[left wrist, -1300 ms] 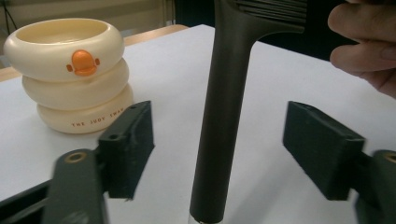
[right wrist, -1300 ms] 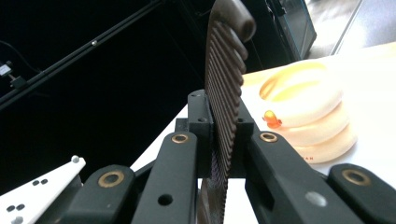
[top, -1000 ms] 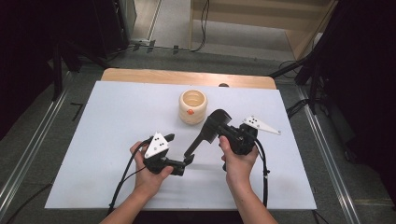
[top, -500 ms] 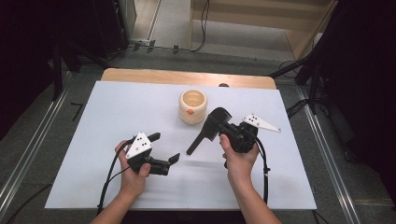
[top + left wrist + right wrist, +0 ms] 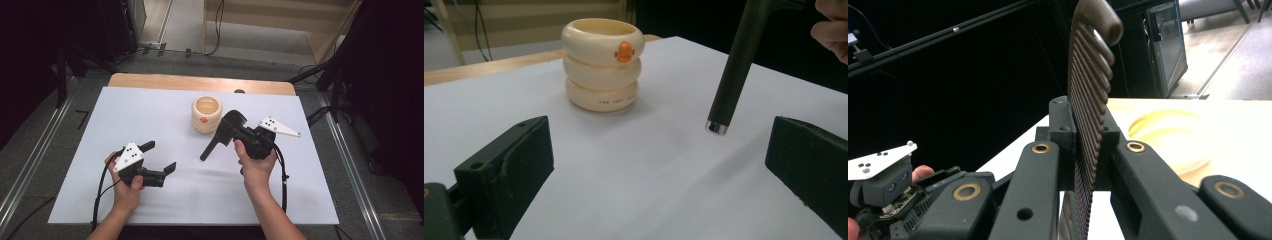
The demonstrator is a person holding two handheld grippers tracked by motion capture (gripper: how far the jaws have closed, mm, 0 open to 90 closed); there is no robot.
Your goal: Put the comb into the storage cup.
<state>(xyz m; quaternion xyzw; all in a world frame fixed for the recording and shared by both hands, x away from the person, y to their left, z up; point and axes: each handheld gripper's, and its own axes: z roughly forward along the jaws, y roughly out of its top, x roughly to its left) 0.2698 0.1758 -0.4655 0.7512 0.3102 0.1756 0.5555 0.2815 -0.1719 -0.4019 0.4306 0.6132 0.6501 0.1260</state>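
My right gripper point(image 5: 239, 132) is shut on the head of a black brush point(image 5: 220, 137), held above the table right of centre. Its handle slants down to the left and ends in a silver tip point(image 5: 716, 127). In the right gripper view my jaws press on both sides of the brush's ribbed head point(image 5: 1093, 75). My left gripper point(image 5: 160, 156) stands open near the table's front left, with nothing between its fingers. In the left gripper view the left gripper point(image 5: 659, 150) faces a cream ringed cup point(image 5: 603, 65) with an orange mark. That cup point(image 5: 206, 114) stands upright just behind the brush.
The white table sheet point(image 5: 150, 115) lies on a wooden top point(image 5: 175, 82) whose edge shows at the back. Cables trail from both grippers toward the front edge. Metal rails point(image 5: 30, 165) and dark stands flank the table.
My left hand has slid left with its open gripper, away from the end of the brush handle. The right hand and the brush have stayed where they were.
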